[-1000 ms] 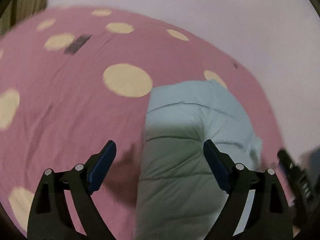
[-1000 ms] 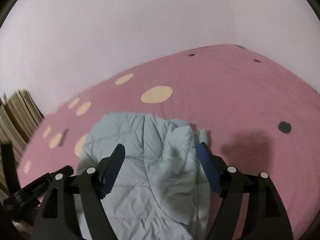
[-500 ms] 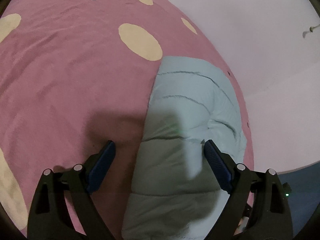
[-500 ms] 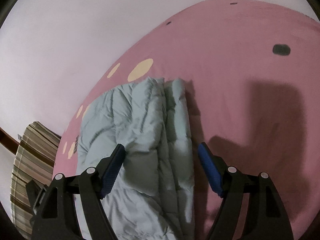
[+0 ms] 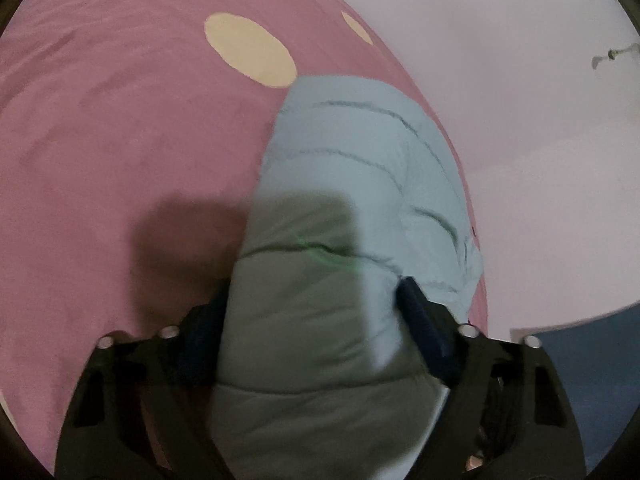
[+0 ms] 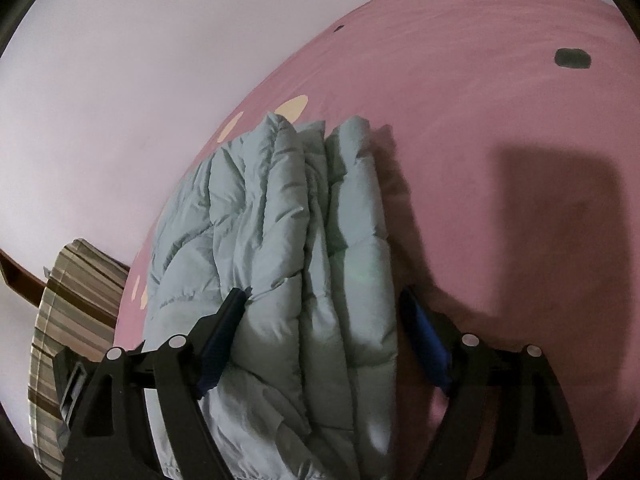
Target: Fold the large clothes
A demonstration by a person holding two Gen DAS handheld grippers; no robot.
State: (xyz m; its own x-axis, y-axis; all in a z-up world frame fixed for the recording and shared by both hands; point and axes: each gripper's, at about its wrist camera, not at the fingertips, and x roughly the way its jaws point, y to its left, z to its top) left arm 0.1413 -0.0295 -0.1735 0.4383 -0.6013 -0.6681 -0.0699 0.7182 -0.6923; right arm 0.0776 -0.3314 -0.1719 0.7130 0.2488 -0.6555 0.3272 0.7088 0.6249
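My left gripper (image 5: 312,312) is down over the near end of the pale blue puffer jacket (image 5: 352,184), and its jaws have just been closing, with the padded roll bulging up between them. The dark blue pads look to be against the jacket on both sides, the left one half buried under the fabric, so I call that a wide hold on the jacket. In the left view the jacket runs from bottom centre up to the middle of the frame, lying on the pink bedspread (image 5: 120,128) with its cream dots. Over on my right gripper (image 6: 320,312), the jaws stand wide around the folded stack of the jacket (image 6: 280,208): the left pad presses into the quilting, the right pad sits just beside the fold's edge, and I cannot tell if it touches. A striped cushion (image 6: 76,304) shows at lower left.
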